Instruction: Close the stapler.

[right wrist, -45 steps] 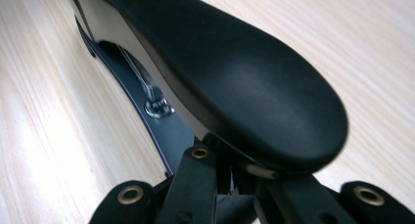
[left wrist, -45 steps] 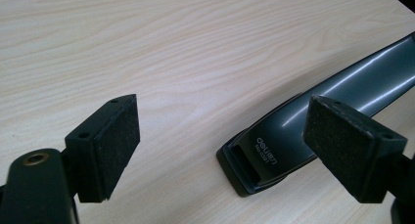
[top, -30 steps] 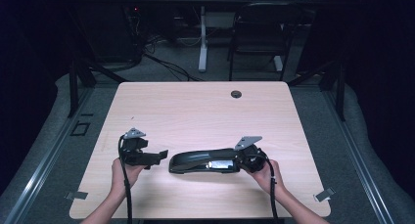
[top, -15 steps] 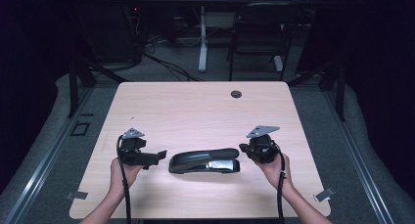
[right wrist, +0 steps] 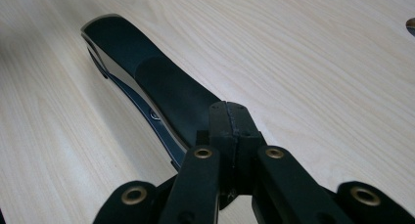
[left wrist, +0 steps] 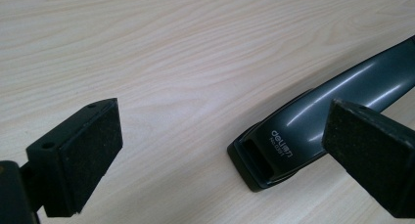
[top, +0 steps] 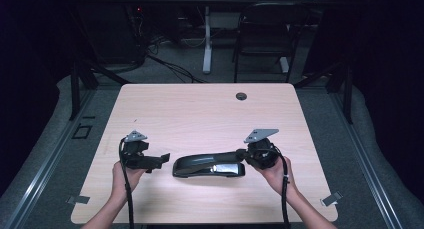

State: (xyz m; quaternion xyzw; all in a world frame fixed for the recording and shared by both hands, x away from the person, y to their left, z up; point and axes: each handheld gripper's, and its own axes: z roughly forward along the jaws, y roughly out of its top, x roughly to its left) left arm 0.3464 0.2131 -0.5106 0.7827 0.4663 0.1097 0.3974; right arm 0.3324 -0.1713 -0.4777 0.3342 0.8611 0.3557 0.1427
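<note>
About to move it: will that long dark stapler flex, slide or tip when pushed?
The stapler looks rigid: a moulded glossy shell, so probably no flex. Its shiny top may be slippery under the pads. It lies long and low on the table, so tipping seems unlikely; pushed at one end, it would probably pivot.

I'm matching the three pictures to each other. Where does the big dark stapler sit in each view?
High view: stapler lies near the table's front edge, between the two grippers.
Left gripper view: at right, its branded end toward the camera, partly behind the right pad.
Right gripper view: runs from upper left to centre, beyond the shut jaws.
Shared landmark: the light wood tabletop.
</note>
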